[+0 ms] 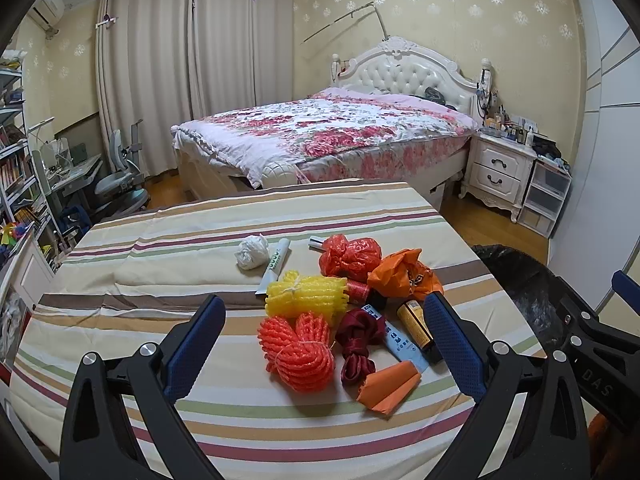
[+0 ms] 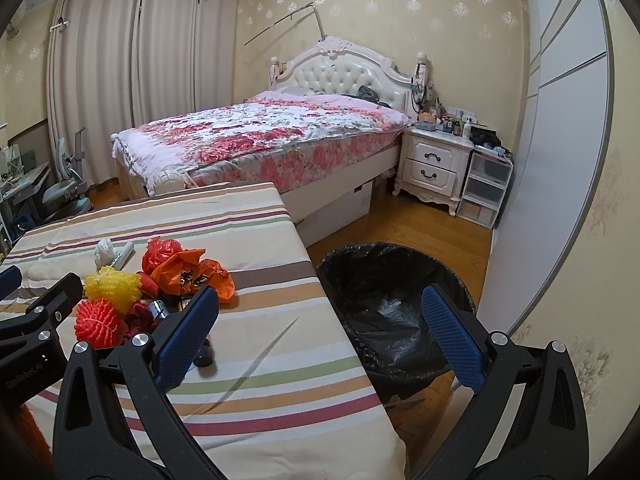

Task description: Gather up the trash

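A pile of trash lies on the striped table (image 1: 160, 280): yellow foam net (image 1: 306, 294), orange foam net (image 1: 298, 350), red plastic bag (image 1: 350, 258), orange plastic bag (image 1: 404, 274), dark red ribbon (image 1: 356, 344), orange paper (image 1: 386, 390), a brown bottle (image 1: 416, 326), white tube (image 1: 274, 266) and white crumpled bag (image 1: 252, 252). My left gripper (image 1: 324, 344) is open, empty, just above the pile's near side. My right gripper (image 2: 320, 340) is open, empty, over the table's right edge beside the black-lined trash bin (image 2: 392, 300). The pile also shows in the right wrist view (image 2: 160, 280).
A bed (image 1: 320, 132) with floral cover stands behind the table. A white nightstand (image 2: 436, 168) and plastic drawers (image 2: 484, 188) stand at the right wall. A desk and chair (image 1: 120, 176) and bookshelves (image 1: 20, 168) are at the left. The bin also shows in the left wrist view (image 1: 528, 280).
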The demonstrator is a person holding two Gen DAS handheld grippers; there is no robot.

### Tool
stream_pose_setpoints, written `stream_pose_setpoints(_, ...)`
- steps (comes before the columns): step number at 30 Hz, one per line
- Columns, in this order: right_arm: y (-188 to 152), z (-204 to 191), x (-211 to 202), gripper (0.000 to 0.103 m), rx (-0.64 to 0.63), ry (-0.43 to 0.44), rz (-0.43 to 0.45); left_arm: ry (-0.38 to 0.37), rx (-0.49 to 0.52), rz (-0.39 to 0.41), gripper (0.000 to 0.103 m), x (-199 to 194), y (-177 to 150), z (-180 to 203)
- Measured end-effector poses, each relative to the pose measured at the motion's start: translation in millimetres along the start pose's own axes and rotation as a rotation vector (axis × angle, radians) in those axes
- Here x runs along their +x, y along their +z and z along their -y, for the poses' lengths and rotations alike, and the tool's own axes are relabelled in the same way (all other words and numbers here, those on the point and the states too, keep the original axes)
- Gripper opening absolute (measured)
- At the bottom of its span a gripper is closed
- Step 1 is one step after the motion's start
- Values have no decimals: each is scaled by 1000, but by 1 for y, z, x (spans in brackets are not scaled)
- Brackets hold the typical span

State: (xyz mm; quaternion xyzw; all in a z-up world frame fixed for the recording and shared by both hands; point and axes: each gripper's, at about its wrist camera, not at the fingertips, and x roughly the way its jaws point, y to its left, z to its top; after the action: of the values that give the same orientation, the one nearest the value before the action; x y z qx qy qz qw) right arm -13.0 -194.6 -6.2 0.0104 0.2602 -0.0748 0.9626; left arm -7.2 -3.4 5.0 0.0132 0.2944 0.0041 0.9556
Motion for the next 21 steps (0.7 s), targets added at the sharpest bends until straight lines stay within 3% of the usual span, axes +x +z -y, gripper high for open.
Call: stream_pose_setpoints(21,-5,1,4,99,1,-1,-11,3,6,-12,97,3,-9,4)
